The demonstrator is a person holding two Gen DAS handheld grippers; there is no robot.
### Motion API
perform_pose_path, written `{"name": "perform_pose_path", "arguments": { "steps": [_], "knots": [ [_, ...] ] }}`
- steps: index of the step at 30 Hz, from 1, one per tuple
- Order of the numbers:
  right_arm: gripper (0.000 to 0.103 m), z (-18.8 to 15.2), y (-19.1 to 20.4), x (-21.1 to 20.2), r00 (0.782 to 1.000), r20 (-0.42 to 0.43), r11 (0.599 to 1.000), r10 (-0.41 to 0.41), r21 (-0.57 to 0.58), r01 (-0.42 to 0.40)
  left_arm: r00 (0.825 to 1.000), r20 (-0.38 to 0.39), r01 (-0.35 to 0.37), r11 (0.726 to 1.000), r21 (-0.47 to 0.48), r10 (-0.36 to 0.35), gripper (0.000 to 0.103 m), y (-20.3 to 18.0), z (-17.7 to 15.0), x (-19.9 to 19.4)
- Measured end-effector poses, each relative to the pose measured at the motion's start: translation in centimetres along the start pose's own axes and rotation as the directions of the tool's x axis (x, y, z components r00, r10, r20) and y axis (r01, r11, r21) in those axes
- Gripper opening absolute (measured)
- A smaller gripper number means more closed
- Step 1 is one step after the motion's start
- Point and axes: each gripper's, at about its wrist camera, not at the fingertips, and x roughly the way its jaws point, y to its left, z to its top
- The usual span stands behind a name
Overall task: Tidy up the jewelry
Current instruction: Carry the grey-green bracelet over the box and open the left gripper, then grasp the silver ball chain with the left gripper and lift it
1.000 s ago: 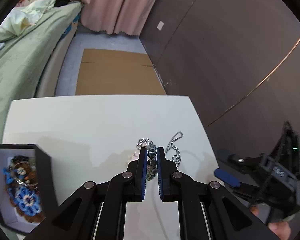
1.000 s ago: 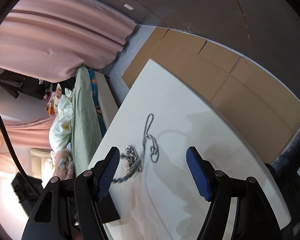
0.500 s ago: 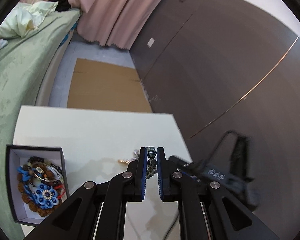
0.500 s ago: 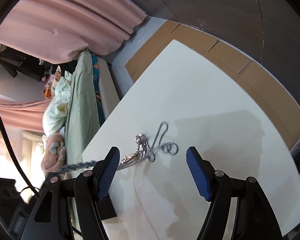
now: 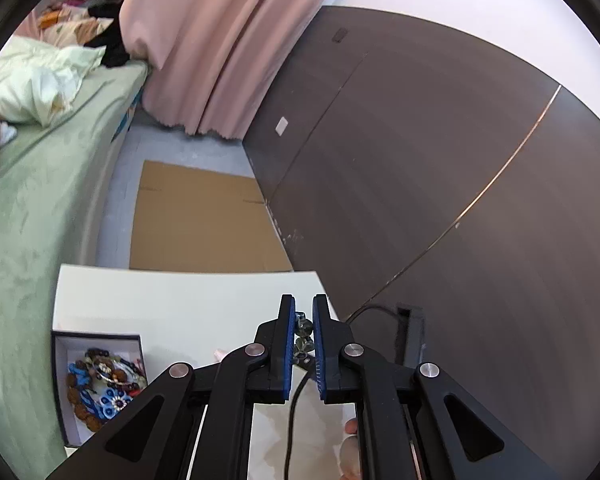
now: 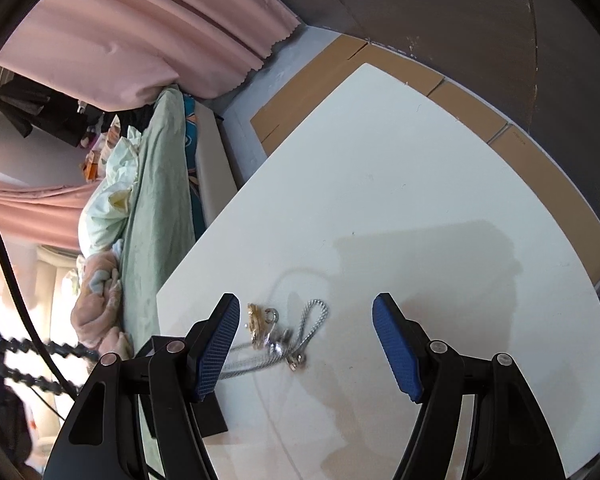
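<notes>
My left gripper point(image 5: 303, 307) is shut on a bracelet of dark grey-green beads point(image 5: 302, 334) and holds it up above the white table point(image 5: 180, 300). A black-rimmed jewelry box point(image 5: 96, 384) with several colourful pieces sits below it to the left. My right gripper point(image 6: 306, 312) stands open over the table. Between and just beyond its fingers lie a silver ball chain point(image 6: 314, 320), a small gold piece point(image 6: 255, 316) and a small ring point(image 6: 271, 315). A dark beaded strand point(image 6: 40, 350), blurred, hangs at the far left of the right wrist view.
A green-covered bed point(image 5: 40, 200) runs along the table's left side. Flat cardboard point(image 5: 196, 220) lies on the floor beyond the table, by a dark wall point(image 5: 420, 160) and a pink curtain point(image 5: 204, 40). A black cable point(image 5: 296, 408) and a person's fingers point(image 5: 350, 440) show under my left gripper.
My left gripper has risen with the bead bracelet and tilted up, so the table has dropped lower in view. The right gripper has closed in on the silver chain, which now lies bunched differently.
</notes>
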Motion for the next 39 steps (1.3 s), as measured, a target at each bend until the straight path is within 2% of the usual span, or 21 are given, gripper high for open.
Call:
{"name": "perform_pose_path", "arguments": {
  "steps": [8, 10, 17, 20, 23, 27, 30, 34, 38, 39],
  "knots": [
    [0.070, -0.4, 0.2, 0.4, 0.999, -0.052, 0.999, -0.004, -0.044, 0.002, 0.998, 0.046, -0.049, 0.998, 0.046, 0.047, 0.008, -1.8, 1.5, -2.4],
    [0.070, -0.7, 0.6, 0.6, 0.997, -0.077, 0.997, 0.000, -0.071, -0.005, 0.997, 0.058, -0.060, 0.997, 0.052, 0.057, 0.000, -2.1, 1.8, -3.0],
    [0.070, -1.9, 1.6, 1.3, 0.992, -0.127, 0.992, 0.026, -0.119, -0.041, 0.988, 0.119, -0.111, 0.990, 0.091, 0.100, 0.000, -3.8, 2.6, -5.5],
    [0.070, -2.2, 1.7, 1.6, 0.990, -0.142, 0.992, 0.027, -0.122, -0.045, 0.986, 0.114, -0.137, 0.986, 0.098, 0.125, 0.000, -3.7, 2.3, -5.6],
    [0.070, -2.2, 1.6, 1.5, 0.988, -0.148, 0.992, 0.037, -0.113, -0.054, 0.988, 0.037, -0.150, 0.986, 0.079, 0.147, 0.000, -2.6, 1.7, -4.1],
    [0.070, -1.8, 1.0, 1.0, 0.988, -0.143, 0.994, 0.065, -0.079, -0.077, 0.981, -0.082, -0.177, 0.984, -0.008, 0.176, 0.000, 0.4, 0.0, -0.9],
    [0.070, -1.4, 0.0, 0.3, 0.988, -0.132, 0.995, 0.081, -0.040, -0.087, 0.965, -0.186, -0.201, 0.977, -0.064, 0.186, 0.000, 2.4, -1.6, 1.7],
    [0.070, -0.5, -1.4, -0.6, 0.988, -0.113, 0.995, 0.101, 0.006, -0.101, 0.947, -0.259, -0.215, 0.973, -0.079, 0.188, 0.002, 3.6, -3.6, 3.9],
    [0.070, -0.1, -2.2, -1.6, 0.990, -0.095, 0.995, 0.103, 0.019, -0.102, 0.924, -0.331, -0.231, 0.970, -0.080, 0.193, 0.009, 4.0, -5.6, 5.9],
    [0.070, 0.0, -2.2, -1.7, 0.990, -0.093, 0.994, 0.105, 0.021, -0.103, 0.921, -0.338, -0.233, 0.969, -0.077, 0.195, 0.017, 4.0, -5.9, 6.2]
  ]
}}
